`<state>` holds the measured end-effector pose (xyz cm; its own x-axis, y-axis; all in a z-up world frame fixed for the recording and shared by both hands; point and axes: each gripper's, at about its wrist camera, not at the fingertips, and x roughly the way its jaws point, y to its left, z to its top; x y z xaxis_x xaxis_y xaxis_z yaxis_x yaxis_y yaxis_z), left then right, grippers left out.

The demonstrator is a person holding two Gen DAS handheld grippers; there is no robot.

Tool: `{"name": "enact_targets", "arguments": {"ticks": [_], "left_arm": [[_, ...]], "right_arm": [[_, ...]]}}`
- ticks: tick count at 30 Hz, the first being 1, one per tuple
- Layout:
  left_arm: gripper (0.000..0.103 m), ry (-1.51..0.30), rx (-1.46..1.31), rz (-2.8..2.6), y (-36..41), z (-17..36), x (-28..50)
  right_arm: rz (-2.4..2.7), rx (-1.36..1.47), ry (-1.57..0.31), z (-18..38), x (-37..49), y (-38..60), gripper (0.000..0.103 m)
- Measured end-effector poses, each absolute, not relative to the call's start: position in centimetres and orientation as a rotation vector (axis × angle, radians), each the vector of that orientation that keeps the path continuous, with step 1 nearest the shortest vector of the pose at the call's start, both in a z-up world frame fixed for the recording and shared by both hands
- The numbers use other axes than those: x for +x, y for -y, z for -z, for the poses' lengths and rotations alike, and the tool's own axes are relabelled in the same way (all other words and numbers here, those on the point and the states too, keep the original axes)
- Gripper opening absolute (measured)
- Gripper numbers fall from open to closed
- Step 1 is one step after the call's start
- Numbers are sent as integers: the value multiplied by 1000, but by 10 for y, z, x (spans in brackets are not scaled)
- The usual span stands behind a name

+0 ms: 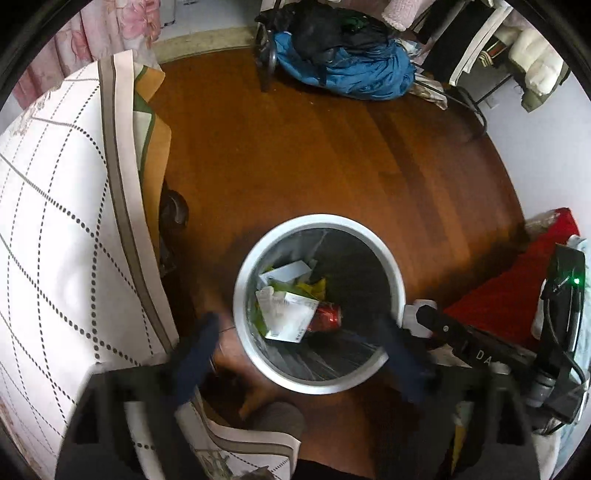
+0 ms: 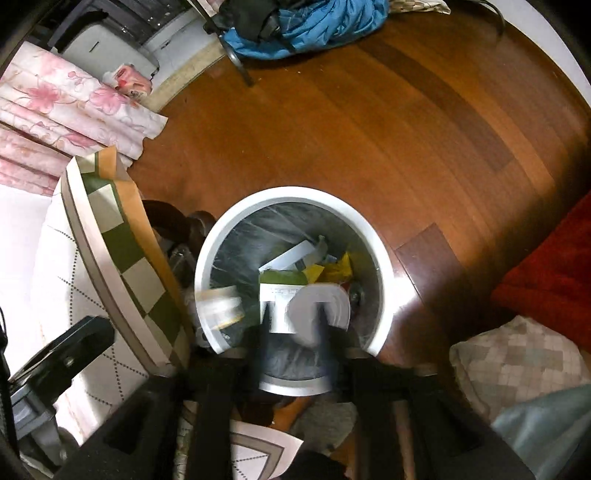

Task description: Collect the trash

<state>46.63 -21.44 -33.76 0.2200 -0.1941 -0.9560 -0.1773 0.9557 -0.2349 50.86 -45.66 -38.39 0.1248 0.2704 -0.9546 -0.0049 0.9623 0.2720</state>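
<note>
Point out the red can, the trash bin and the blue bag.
red can (image 1: 327, 316): left wrist view, on its side wall.
trash bin (image 1: 395, 266): left wrist view, on its white rim.
blue bag (image 2: 314, 26): right wrist view, on its blue fabric.

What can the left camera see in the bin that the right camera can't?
Only the left camera shows the red can lying in the bin, plus the other gripper at its side. Only the right camera shows a blurry white thing between its gripper fingers, over the bin; I cannot tell what it is. Both show the white bin, a white box and yellow wrappers inside.
</note>
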Motion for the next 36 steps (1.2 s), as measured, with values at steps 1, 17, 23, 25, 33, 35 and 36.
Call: {"name": "enact_targets", "arguments": {"ticks": [1,17,23,25,33,35,36], "left_arm": [[95,-1358,-308,-2,214,336,463],[95,-1280,-127,-96,231,289,395],[95,-1202,-132,-74,232,233,365],[95,-1171,-135,-66,230,211,349],[95,-1060,-138,-33,220,141,288],[95,-1025,-141,-18,219,122,271],[95,-1016,-141,-11,218,117,265]], "right_arm": [[-204,232,-1436,385,508,458,80],[-116,53,-1394,313,426,462,100],[-150,87,-1293,241,388,465,100],[-169,102,-1252,213,370,467,100],[-250,125,-1114,121,298,471,100],[-274,129,-1084,102,278,471,100],[-285,128,-1070,93,269,471,100]]}}
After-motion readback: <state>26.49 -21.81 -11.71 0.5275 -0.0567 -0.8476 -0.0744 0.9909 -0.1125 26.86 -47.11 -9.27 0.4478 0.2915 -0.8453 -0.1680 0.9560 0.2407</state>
